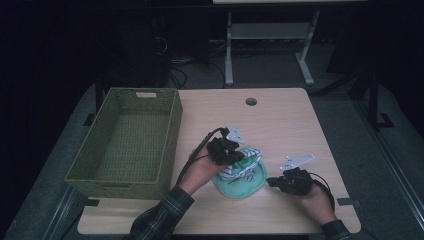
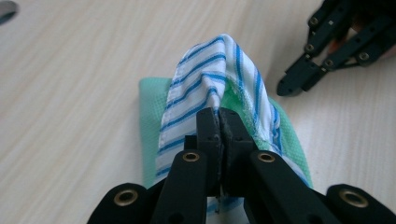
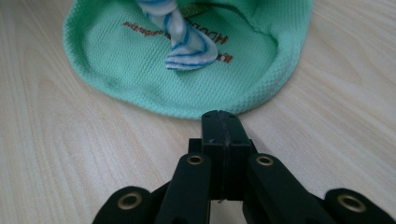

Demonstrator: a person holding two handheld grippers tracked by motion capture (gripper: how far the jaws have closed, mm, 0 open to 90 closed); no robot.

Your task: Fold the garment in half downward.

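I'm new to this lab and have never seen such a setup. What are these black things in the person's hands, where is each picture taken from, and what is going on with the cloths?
A person holds a pair of handheld tongs in each hand. One picture looks down on the wooden table from above; the other two come from small cameras riding on each tool. The left tongs are shut on a blue-striped white cloth, pinching a fold of it up from a green cloth spread beneath. The right tongs are shut and hold nothing, just short of the green cloth's edge. A green woven basket stands on the left side of the table.
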